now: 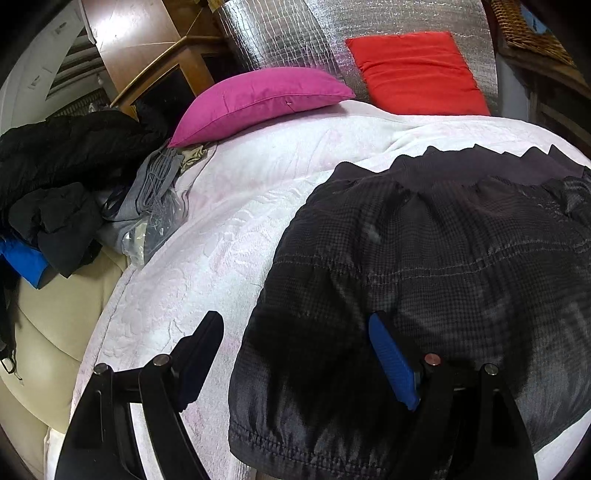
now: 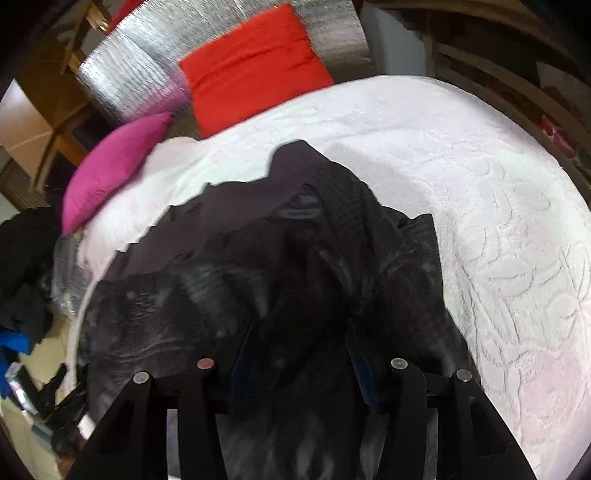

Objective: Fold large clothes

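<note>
A large dark checked jacket (image 1: 436, 258) lies on the white quilted bedspread (image 1: 229, 236). In the left wrist view my left gripper (image 1: 295, 339) is open just above the jacket's left side, blue pads (image 1: 393, 362) showing, nothing between the fingers. In the right wrist view the jacket (image 2: 303, 258) is bunched and lifted into a fold. My right gripper (image 2: 299, 354) has dark cloth filling the gap between its fingers; the view is blurred and I cannot tell if it is clamped.
A magenta pillow (image 1: 258, 99) and a red cushion (image 1: 417, 70) lie at the bed's far end against silver foil sheeting (image 1: 295, 33). A pile of dark and grey clothes (image 1: 66, 177) sits left of the bed. Wooden furniture (image 2: 498, 74) stands beyond the right side.
</note>
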